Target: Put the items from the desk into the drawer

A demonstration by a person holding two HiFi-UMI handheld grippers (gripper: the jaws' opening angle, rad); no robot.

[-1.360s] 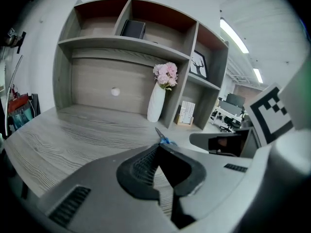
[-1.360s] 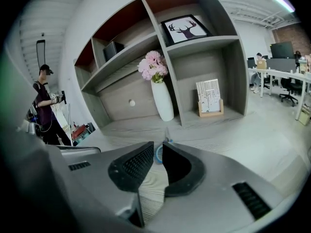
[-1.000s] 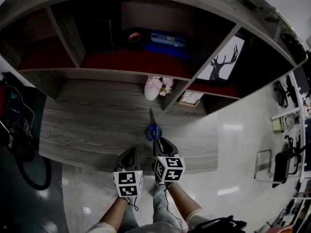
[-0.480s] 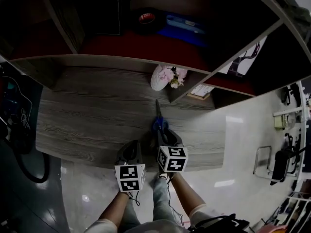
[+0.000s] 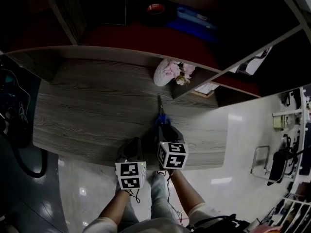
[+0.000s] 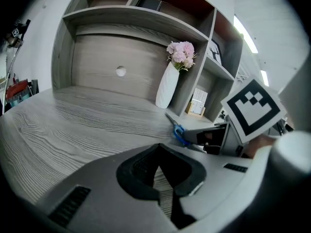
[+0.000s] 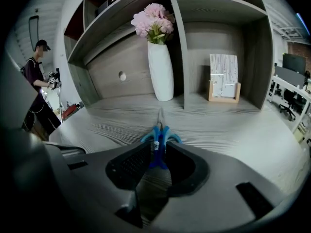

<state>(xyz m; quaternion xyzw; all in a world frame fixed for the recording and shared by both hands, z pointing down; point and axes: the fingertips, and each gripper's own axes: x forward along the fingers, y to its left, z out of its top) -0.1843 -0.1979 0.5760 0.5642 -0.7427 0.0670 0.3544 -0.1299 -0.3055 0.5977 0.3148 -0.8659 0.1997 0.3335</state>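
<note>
Blue-handled scissors lie pointing toward the shelves, near the front of the grey wooden desk. My right gripper is just behind them, shut on the scissors' handles, with the blades sticking out ahead. In the left gripper view the scissors show to the right, at the tip of the right gripper. My left gripper hangs at the desk's front edge to the left of the right one; its jaws are shut with nothing in them. No drawer is in view.
A white vase of pink flowers stands at the back against a shelf divider. A small card stand sits in the cubby to its right. Shelves with dark items rise above. A person stands far left.
The head view has shifted, so the desk sits higher and larger in frame. Both grippers keep their places, and the right one stays at the scissors' handles.
</note>
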